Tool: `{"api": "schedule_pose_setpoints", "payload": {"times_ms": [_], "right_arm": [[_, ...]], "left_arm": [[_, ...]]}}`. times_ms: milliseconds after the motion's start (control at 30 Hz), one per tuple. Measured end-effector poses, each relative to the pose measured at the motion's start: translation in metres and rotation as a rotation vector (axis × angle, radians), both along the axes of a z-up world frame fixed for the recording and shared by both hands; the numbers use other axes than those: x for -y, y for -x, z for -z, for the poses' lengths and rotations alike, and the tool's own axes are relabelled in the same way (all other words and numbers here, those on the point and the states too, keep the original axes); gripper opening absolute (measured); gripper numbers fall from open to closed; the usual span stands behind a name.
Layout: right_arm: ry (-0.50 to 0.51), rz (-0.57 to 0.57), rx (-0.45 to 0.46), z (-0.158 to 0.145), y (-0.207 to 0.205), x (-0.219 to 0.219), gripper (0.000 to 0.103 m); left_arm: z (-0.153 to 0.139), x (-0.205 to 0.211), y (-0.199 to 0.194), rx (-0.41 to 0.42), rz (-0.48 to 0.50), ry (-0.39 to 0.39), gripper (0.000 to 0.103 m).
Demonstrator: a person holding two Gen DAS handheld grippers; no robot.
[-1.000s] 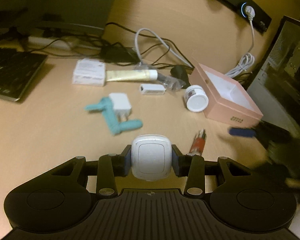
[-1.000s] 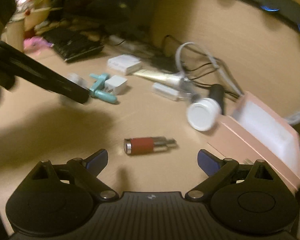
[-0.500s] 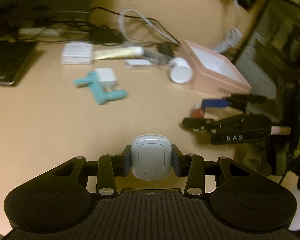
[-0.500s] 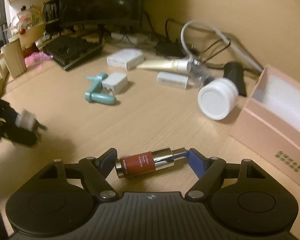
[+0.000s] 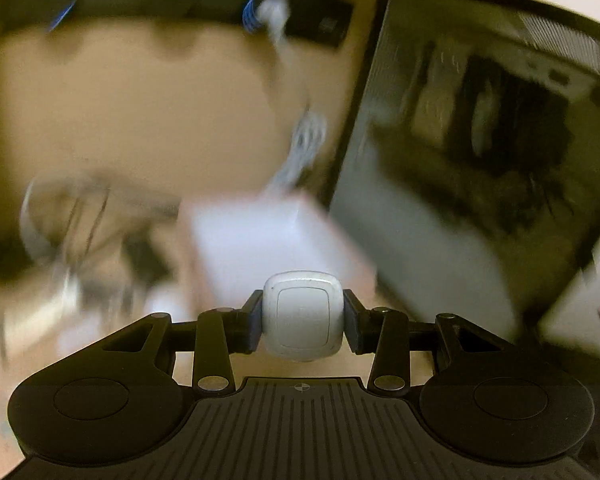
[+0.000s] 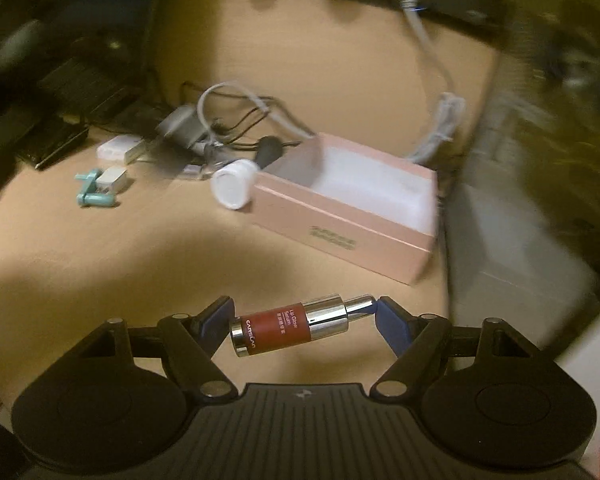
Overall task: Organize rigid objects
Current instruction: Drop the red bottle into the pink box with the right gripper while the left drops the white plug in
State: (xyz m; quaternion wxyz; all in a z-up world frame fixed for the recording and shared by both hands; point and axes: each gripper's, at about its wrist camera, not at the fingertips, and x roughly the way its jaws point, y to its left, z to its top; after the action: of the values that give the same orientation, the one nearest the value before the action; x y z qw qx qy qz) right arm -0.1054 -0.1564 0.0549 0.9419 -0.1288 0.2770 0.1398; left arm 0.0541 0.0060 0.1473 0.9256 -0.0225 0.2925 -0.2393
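My left gripper [image 5: 303, 322] is clamped on a white rounded-square device [image 5: 303, 321], its two pads pressing the device's left and right sides so that its face looks back at my camera. Just beyond it, ahead of my fingertips, lies the pink box [image 5: 260, 240], badly blurred, with its pale interior showing. To the right of that stands a dark computer case [image 5: 480, 152]; to the left is a smear of cables [image 5: 72, 216] that I cannot resolve.

My right gripper [image 6: 304, 322] holds a red lip serum bottle [image 6: 288, 328] lengthwise between its blue pads: the base meets the left pad and the silver pump tip touches the right one. The bottle sits slightly tilted, tip end higher, clear of the wooden desk [image 6: 120, 264]. Ahead and a little right of my fingertips the open pink box [image 6: 348, 216] rests on the desk, well apart from the bottle. A white jar [image 6: 233, 187] lies on its side against the box's left end. Farther left are a teal tool [image 6: 94, 196] touching a small white charger [image 6: 114, 178].
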Motion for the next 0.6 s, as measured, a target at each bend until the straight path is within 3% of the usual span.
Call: {"api": "schedule_pose_setpoints", "payload": {"times_ms": [67,167,267,333,467,600], "right_arm": [[-0.017,0.029,0.02,-0.008,0.006,0.009,0.078],[-0.038,0.072,0.041,-0.016,0.011,0.016,0.078],[-0.042,0.102,0.046,-0.018,0.013,0.016,0.078],[-0.039,0.109,0.043,-0.018,0.016,0.015,0.078],[-0.023,0.094,0.008,-0.01,0.012,0.008,0.078],[-0.053,0.085,-0.015,-0.014,-0.009,-0.001,0.078]], "left_arm": [[-0.017,0.02,-0.037,0.018,-0.052,0.031,0.045],[-0.018,0.04,-0.083,-0.012,-0.117,0.095,0.044],[-0.009,0.032,-0.092,-0.007,-0.164,0.256,0.044],[-0.001,0.021,-0.088,-0.019,-0.169,0.312,0.044],[0.024,0.004,-0.062,-0.027,-0.188,0.186,0.044],[0.054,-0.042,-0.01,-0.054,-0.222,0.184,0.044]]}}
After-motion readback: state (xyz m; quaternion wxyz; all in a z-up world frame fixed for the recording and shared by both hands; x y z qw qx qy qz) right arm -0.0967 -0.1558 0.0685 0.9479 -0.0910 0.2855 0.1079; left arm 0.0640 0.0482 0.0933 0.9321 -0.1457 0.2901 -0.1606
